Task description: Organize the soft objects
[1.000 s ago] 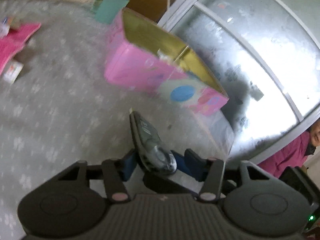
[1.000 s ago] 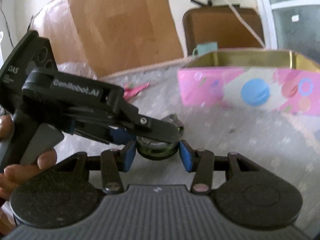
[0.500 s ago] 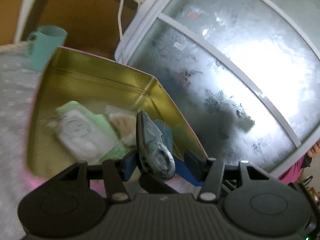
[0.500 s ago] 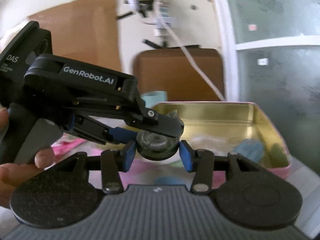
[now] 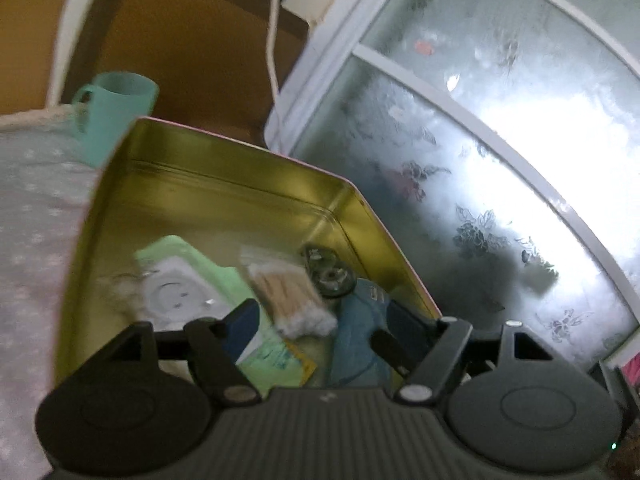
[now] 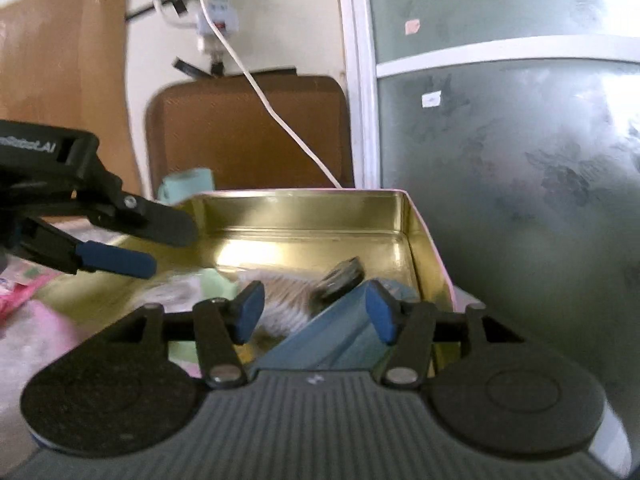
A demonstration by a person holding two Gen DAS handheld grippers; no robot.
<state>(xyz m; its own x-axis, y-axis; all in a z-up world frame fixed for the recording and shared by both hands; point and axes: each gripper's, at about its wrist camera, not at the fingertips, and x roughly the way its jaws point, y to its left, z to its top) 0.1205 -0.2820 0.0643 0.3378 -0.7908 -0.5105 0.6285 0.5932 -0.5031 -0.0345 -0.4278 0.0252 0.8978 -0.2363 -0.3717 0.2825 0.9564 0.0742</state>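
A bed cover (image 5: pixel 36 216) in pale grey, dotted with small white marks, carries everything here. Directly on it sits an open tin box (image 5: pixel 224 184) — gold inside, pink along its rim — close to the frosted window side. Just behind the box's far left corner stands a mint-green mug (image 5: pixel 118 108), upright, handle to the left. In the right wrist view, something pink (image 6: pixel 18 292) lies on the cover at the left edge — too blurred to tell what it is.
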